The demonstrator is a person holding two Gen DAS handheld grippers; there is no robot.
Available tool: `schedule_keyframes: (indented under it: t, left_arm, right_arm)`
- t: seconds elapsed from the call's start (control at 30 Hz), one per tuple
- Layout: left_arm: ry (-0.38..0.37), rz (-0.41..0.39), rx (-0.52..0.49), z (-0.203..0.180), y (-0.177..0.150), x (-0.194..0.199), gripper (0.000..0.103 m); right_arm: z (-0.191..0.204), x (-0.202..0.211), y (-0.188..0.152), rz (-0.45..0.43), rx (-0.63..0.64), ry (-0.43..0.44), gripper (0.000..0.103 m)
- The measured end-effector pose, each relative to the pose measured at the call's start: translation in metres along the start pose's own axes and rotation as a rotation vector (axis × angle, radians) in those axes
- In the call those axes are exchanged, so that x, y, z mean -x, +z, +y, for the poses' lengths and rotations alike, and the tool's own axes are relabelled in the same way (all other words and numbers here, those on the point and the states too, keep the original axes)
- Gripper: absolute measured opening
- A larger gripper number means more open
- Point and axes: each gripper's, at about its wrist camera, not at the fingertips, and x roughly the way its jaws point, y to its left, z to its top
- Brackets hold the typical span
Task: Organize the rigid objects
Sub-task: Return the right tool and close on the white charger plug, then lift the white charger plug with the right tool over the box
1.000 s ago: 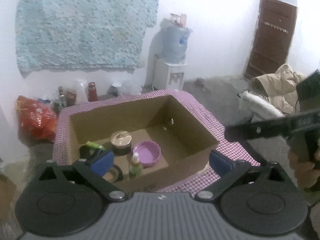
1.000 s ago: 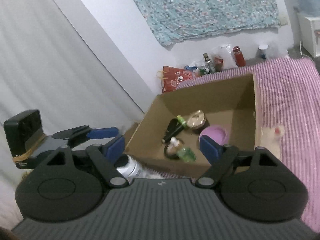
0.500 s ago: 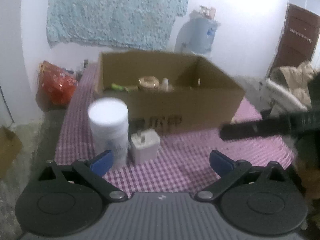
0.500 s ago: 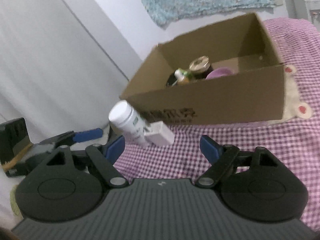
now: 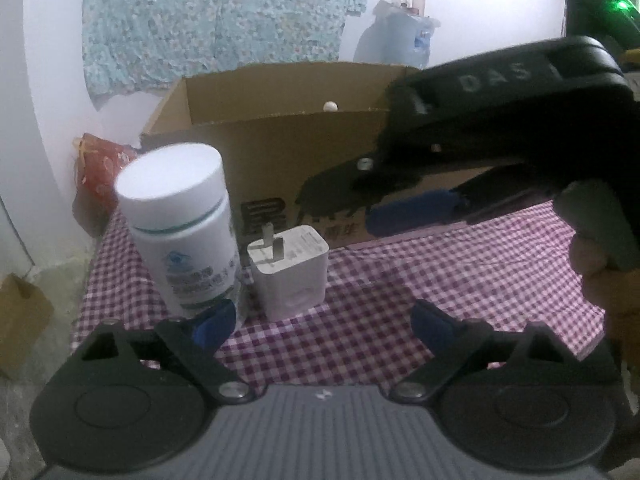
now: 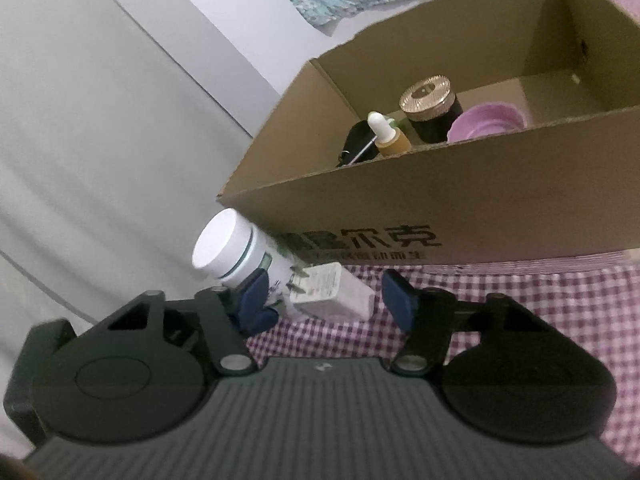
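Two things are left outside the cardboard box (image 5: 280,152): a white pill bottle (image 5: 184,232) and a white plug adapter (image 5: 290,270), standing just beside each other on the checked tablecloth (image 5: 400,300), close against the box's near wall and toward the table's left edge. Inside the box, the right wrist view shows a gold-lidded jar (image 6: 429,106), a dropper bottle (image 6: 387,134), a purple bowl (image 6: 486,122) and a dark item I cannot identify.

Both grippers are spread wide and hold nothing. The left gripper (image 5: 322,326) hovers low in front of the pair, its left pad in front of the bottle's base. The right gripper (image 6: 326,298) frames the adapter, and in its view the left gripper's blue pad sits right beside its own.

Crowding is the main risk: both tools aim at the same small spot and could collide. A finger pushed between bottle and adapter may topple the tall bottle toward the table's left edge, where it could roll off. The adapter, prongs up, might slip or twist if pinched off-centre. Lifting too low would catch the box wall.
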Motion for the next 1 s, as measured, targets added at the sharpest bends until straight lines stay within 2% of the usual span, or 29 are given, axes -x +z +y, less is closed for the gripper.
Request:
schedule_keyframes:
  t: [0.2,0.27,0.43,0.7,0.87,1.0]
  left_arm:
    - [0.009,0.011,0.028,-0.002,0.002,-0.012,0.085]
    - [0.006,0.018,0.051,-0.001,0.004,-0.017,0.074]
    - [0.016,0.025,0.129,0.007,0.008,-0.023,0.059]
    - [-0.043,0.035,0.148,-0.004,0.012,-0.025,0.057]
    - [-0.093,0.041,0.128,-0.023,0.012,-0.027,0.052]
    - [-0.139,0.051,0.104,-0.038,0.011,-0.025,0.052]
  right_arm:
    - [-0.012,-0.018,0.001,0.023,-0.056,0.017,0.044]
    - [-0.014,-0.024,0.001,0.033,-0.069,0.025,0.038]
    - [-0.017,-0.029,0.0,0.045,-0.093,0.045,0.03]
    - [-0.034,-0.012,-0.012,0.031,-0.164,0.029,0.03]
    - [-0.048,0.013,-0.024,0.0,-0.207,0.0,0.03]
    - [-0.059,0.041,-0.038,-0.017,-0.233,-0.02,0.03]
